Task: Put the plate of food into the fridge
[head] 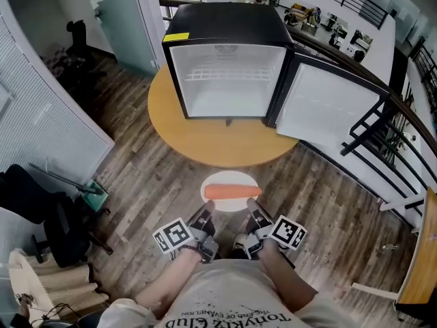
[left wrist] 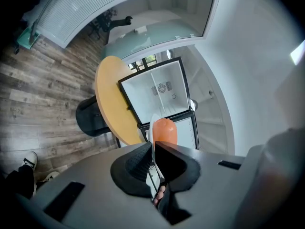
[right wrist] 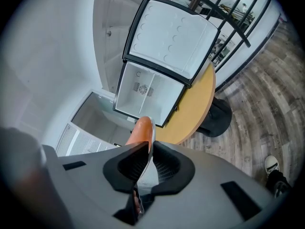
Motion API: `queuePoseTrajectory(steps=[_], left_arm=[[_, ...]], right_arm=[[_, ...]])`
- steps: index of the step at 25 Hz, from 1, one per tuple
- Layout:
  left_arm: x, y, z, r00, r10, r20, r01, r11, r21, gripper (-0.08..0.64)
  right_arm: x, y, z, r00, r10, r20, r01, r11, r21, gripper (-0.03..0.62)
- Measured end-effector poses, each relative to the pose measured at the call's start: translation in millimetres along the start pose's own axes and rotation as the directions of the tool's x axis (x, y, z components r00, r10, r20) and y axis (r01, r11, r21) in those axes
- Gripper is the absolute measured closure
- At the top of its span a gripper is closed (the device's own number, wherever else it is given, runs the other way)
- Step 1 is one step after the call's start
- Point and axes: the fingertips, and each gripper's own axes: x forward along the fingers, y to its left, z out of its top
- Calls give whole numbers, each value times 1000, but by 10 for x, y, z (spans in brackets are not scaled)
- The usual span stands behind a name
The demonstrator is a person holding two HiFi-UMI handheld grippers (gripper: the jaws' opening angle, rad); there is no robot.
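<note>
A white plate (head: 231,200) with an orange carrot-like piece of food (head: 231,192) hangs in the air in front of the round table. My left gripper (head: 206,219) is shut on the plate's near left rim and my right gripper (head: 252,215) is shut on its near right rim. In the left gripper view the plate's rim (left wrist: 153,128) shows edge-on between the jaws, the food (left wrist: 165,131) beyond it. The right gripper view shows the rim (right wrist: 151,138) and food (right wrist: 140,131) likewise. The black mini fridge (head: 229,60) stands on the table, its door (head: 328,111) swung open to the right, the inside white and bare.
The round yellow table (head: 205,139) carries the fridge. A black metal railing (head: 382,121) runs along the right. An office chair (head: 51,217) stands at the left on the wooden floor. A glass partition (head: 41,121) lines the left side.
</note>
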Motion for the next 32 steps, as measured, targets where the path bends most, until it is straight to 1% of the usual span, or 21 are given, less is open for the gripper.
queuePoseTrajectory(steps=[4,7,13,18,21,24,27,32], left_arm=[[-70,63,93,1000,6,-11,-6,1000,21,520],[-121,77,158,1000,-11,-19,11,1000,-2,520],[-238,113,353,999,-37,-40,37,999,1,520],[-278,167,431,998,-45,-53,45,999,-12,520],[-222,195,506,997,-49,-57,48,999,-12,520],[-140,245,605,997,-44,-61,45,999,15,520],[-6,287,687,997,-46,-58,45,999,-11,520],[261,309,891,998,-35,-58,34,999,-16,520]], right_arm=[[51,50,-82,1000,-5,9,5,1000,-3,545],[88,109,-159,1000,-12,21,12,1000,-7,545],[189,245,-313,998,-22,50,23,1000,-19,546],[261,275,-378,998,-35,57,37,999,-21,546],[345,265,-361,997,-38,62,39,999,-15,546],[462,240,-321,997,-33,65,34,999,-13,545],[617,194,-246,998,-30,64,31,999,-8,546],[904,148,-55,998,-31,52,31,999,8,545]])
